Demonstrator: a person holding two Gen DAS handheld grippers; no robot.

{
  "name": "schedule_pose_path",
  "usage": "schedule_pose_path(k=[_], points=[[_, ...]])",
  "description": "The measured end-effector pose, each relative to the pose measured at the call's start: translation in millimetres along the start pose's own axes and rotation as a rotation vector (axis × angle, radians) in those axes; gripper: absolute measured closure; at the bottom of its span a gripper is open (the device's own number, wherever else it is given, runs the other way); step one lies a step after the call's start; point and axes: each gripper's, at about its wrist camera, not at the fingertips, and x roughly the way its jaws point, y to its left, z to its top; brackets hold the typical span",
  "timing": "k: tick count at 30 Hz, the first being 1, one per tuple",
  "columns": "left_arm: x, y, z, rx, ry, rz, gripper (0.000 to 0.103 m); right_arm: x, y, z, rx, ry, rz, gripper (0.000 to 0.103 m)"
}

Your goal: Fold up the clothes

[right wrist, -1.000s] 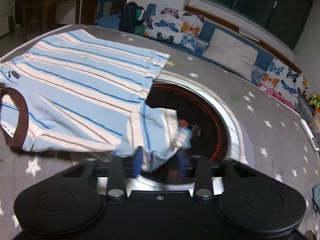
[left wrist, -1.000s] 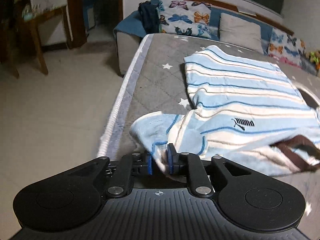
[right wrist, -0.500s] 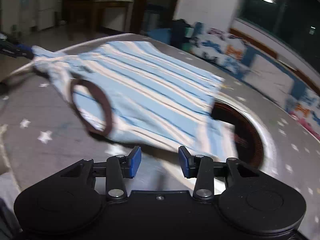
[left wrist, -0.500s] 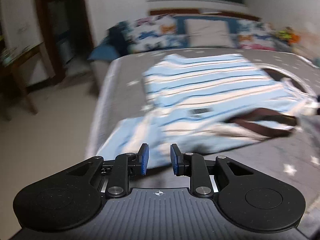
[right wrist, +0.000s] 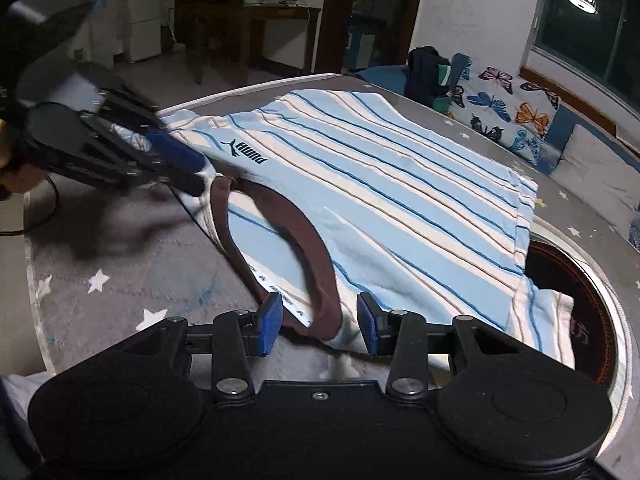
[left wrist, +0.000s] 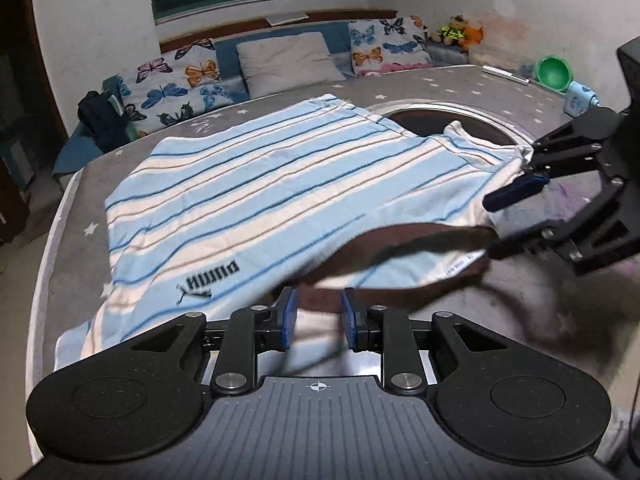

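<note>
Both of my grippers sit at the collar end of the striped T-shirt (left wrist: 280, 184), which lies spread on the grey star-patterned bed cover (right wrist: 120, 264) ahead of them. My left gripper (left wrist: 318, 318) has its blue pads parted, with the brown collar (left wrist: 400, 240) just beyond the tips, nothing pinched. My right gripper (right wrist: 318, 322) stands wide open astride the collar's near edge, gripping nothing yet.
</note>
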Motion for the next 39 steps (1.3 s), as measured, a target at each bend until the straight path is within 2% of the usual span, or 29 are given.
schedule_pose_path(k=[6,8,11,15,18,21,23,28,31,35,39], points=[[18,9,-4,-0.034,0.05,-0.021,0.072,2,-1,2,0.008,-0.007,0.006,0.059],[18,11,-6,-0.047,0.04,-0.025,0.086,3,-2,1,0.01,-0.009,0.006,0.059],[14,12,-9,-0.074,0.025,-0.026,0.092,1,-1,-1,0.012,-0.01,0.003,0.059],[-9,9,-17,-0.082,-0.018,-0.036,0.094,-4,-1,-3,0.014,-0.016,-0.005,0.059],[-41,-3,-30,-0.037,-0.062,-0.029,0.094,-10,-2,-4,0.02,-0.023,-0.011,0.059],[-56,-17,-45,0.0,-0.058,-0.044,0.095,-13,-1,-4,0.027,-0.031,-0.006,0.059],[-59,-22,-55,0.009,-0.034,-0.063,0.098,-10,1,-3,0.026,-0.033,0.005,0.059],[-64,-25,-65,0.017,0.001,-0.09,0.098,3,6,-1,0.026,-0.021,0.032,0.059],[-71,-18,-60,-0.002,-0.018,-0.084,0.098,12,9,-2,0.026,0.005,0.051,0.059],[-80,-2,-42,-0.074,-0.109,-0.055,0.097,14,12,-11,0.034,0.035,0.082,0.059],[-65,-1,-45,-0.092,-0.076,-0.063,0.096,7,18,-15,0.013,0.043,0.08,0.059]])
